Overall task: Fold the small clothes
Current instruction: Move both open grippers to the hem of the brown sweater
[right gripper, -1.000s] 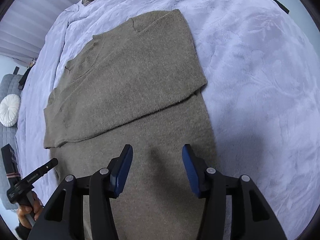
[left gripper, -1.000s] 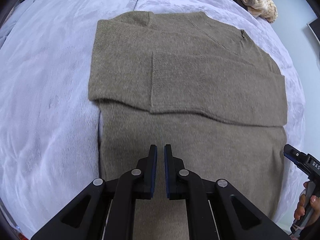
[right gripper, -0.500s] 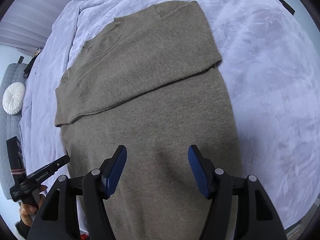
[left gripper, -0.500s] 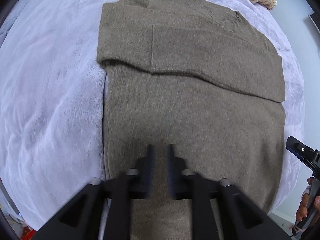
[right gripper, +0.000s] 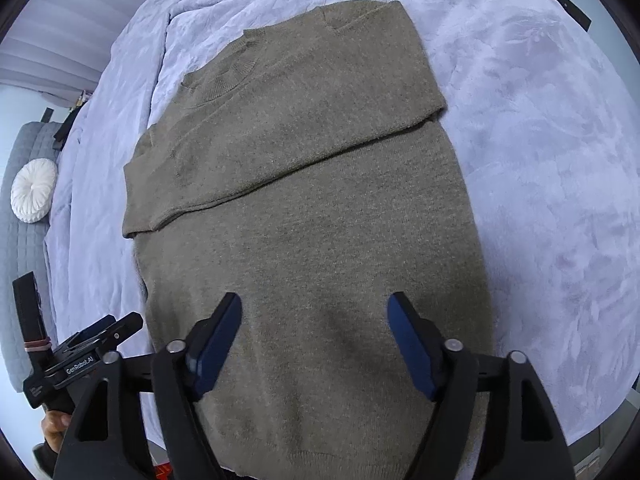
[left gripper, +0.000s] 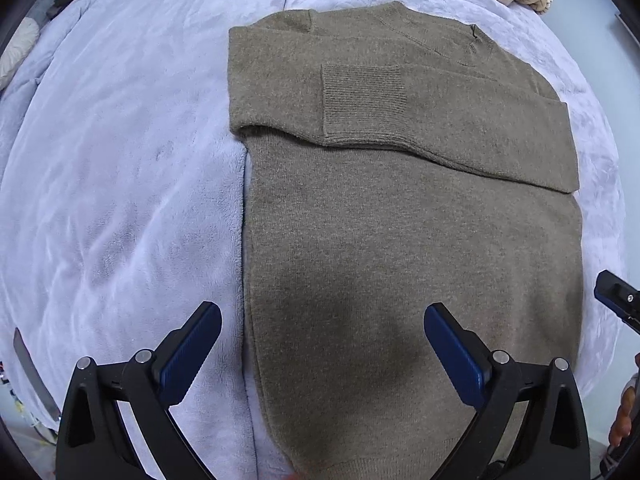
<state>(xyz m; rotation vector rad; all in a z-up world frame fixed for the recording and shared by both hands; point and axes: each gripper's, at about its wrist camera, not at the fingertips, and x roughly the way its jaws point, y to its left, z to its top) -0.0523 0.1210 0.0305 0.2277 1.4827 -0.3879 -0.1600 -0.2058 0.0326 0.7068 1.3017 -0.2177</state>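
Sweater (left gripper: 400, 260) flat on bed (left gripper: 120, 180), sleeves folded across chest.
Left gripper (left gripper: 322, 344) and right gripper (right gripper: 314, 338) jaws opening, nothing held; sleeves may be dragged loose if hem is lifted unevenly.

Below me the olive-brown knit sweater (left gripper: 400, 248) lies flat on the pale lavender blanket (left gripper: 120, 200), neck at the far end; both sleeves are folded across the chest, 1 ribbed cuff (left gripper: 362, 102) on top; the hem lies nearest me.
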